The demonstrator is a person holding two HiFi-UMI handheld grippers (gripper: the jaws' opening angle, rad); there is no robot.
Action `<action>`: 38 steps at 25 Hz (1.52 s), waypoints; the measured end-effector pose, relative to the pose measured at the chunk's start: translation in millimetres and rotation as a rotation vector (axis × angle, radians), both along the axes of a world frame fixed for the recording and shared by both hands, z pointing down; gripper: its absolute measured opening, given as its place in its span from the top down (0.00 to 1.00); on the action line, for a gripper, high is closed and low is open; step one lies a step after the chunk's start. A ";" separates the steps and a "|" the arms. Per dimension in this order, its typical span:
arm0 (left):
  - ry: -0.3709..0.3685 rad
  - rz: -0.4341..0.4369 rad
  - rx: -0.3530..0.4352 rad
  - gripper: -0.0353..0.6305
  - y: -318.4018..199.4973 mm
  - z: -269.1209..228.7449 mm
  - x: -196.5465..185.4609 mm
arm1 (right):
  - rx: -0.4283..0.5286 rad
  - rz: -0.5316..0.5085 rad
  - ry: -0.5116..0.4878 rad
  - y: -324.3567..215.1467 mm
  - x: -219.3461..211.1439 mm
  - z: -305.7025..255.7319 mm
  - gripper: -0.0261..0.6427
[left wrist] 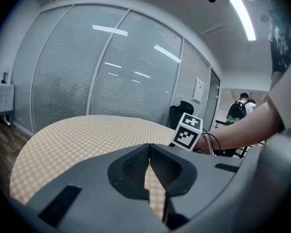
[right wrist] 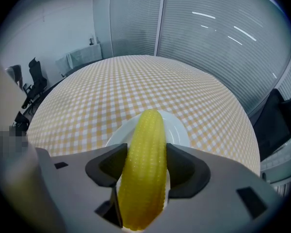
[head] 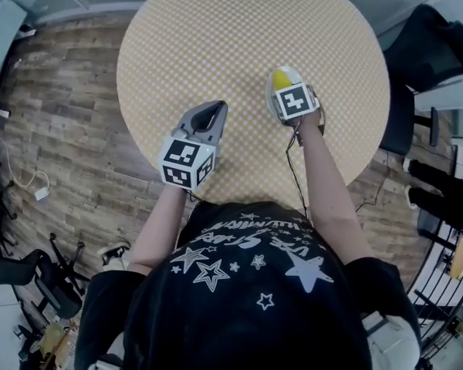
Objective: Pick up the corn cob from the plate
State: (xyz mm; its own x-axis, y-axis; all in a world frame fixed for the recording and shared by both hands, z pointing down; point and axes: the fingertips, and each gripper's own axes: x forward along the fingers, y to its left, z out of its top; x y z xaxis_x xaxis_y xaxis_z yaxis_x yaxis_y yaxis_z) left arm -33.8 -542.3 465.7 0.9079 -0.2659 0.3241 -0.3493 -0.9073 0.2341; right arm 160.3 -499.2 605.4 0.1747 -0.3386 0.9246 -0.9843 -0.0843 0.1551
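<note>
As the corn cob [right wrist: 143,144] seems stiff and light, it is clasped mid-length by the right gripper [right wrist: 143,165]; the left gripper [left wrist: 149,152] is clenched empty.

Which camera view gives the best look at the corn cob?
The right gripper view: the corn cob fills the middle, between the jaws, over the white plate. The head view shows only its yellow end; the left gripper view shows none of it.

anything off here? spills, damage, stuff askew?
Nothing stands out. The corn cob lies whole over the white plate, between the jaws of the right gripper; the checked table shows no spill. The left gripper is shut and empty.
</note>
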 end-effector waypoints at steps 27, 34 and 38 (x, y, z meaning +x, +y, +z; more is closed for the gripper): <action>-0.031 -0.221 0.080 0.93 108.8 -46.6 -1.1 | 0.797 -0.153 -0.448 70.5 -8.0 -142.2 0.58; -0.037 -0.318 0.073 0.93 156.4 -43.3 -10.0 | 0.860 -0.165 -0.646 104.6 -15.9 -151.8 0.58; -0.029 -0.350 0.072 0.93 177.7 -44.1 -20.2 | 0.892 -0.175 -0.724 124.7 -30.9 -162.0 0.58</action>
State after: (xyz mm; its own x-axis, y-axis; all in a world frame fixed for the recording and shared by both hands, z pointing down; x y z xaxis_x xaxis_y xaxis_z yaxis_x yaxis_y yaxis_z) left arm -54.0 -364.6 421.6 0.7486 -0.5822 0.3174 -0.6472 -0.7456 0.1590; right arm 129.4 -374.4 443.3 -0.4102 -0.8875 0.2100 -0.8277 0.2656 -0.4943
